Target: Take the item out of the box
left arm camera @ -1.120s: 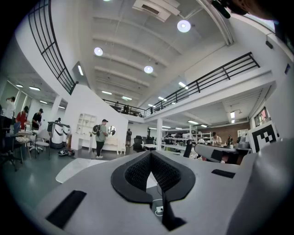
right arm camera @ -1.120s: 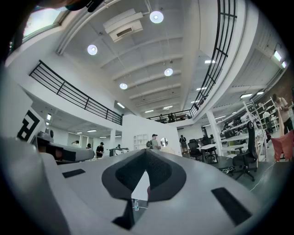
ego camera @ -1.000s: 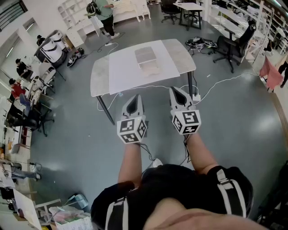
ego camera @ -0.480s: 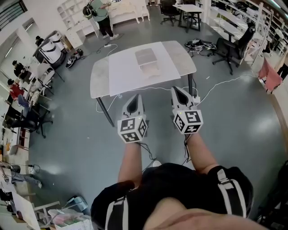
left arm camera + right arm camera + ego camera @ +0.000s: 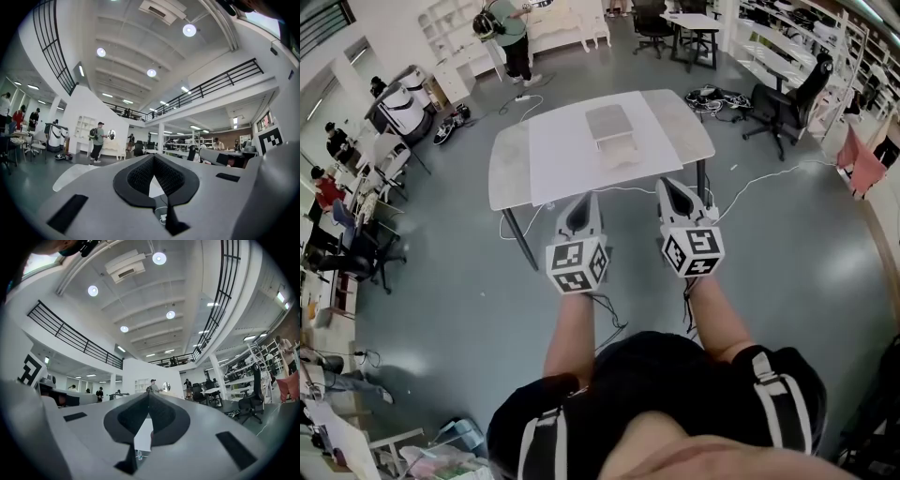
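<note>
Confirm left gripper (image 5: 581, 200) and right gripper (image 5: 671, 186) as closed, jaws together with nothing clamped, both held short of the near edge of the bench (image 5: 511, 159) and well apart from the box (image 5: 619, 153). Locate the box near the middle of the bench, on the white sheet (image 5: 558, 141), apparently open with the grey lid (image 5: 607, 122) lying toward the far edge. Treat the item as not discernible at this range; presumably inside the box. Open a gripper before reaching in; otherwise expect to shove the box across the sheet instead of grasping. Steady the box wall with the other gripper during the lift, or risk dragging a light box up with the item. Avoid knocking the lid shut on approach.
</note>
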`<state>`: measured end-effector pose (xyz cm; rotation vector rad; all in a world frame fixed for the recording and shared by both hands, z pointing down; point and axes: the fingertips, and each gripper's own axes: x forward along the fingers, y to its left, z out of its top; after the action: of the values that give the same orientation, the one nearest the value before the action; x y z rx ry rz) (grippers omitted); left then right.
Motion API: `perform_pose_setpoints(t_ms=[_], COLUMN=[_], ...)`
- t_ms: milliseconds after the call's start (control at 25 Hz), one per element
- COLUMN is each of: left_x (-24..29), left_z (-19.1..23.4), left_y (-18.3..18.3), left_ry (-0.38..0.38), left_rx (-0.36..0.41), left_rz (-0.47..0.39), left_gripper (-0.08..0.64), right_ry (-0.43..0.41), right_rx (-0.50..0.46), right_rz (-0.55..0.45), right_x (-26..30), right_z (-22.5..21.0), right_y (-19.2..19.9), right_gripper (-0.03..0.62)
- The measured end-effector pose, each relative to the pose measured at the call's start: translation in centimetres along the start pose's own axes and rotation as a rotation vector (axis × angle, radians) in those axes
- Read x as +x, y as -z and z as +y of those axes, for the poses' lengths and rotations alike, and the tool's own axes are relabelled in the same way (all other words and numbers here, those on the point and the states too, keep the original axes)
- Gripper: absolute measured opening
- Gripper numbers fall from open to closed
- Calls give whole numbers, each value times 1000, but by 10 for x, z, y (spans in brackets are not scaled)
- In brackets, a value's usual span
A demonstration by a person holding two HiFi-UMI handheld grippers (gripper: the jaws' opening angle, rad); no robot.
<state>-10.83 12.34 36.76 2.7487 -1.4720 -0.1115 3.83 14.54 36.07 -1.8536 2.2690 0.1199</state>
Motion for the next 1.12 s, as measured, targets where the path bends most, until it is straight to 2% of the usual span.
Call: perform_pose_setpoints(t_ms=[520, 1120], left_x=[12, 120], left_z=[42, 76], left_y=[14, 23], left_ry=[17, 24], left_rx=[8, 28], left_rz=[17, 11], left_gripper=[11, 11], right_ry=[20, 20], right_rx=[-1, -13], right_rz=[-15, -22], right_x=[34, 134], right_z=[15, -39], right_y=[17, 40], right_gripper=[12, 12])
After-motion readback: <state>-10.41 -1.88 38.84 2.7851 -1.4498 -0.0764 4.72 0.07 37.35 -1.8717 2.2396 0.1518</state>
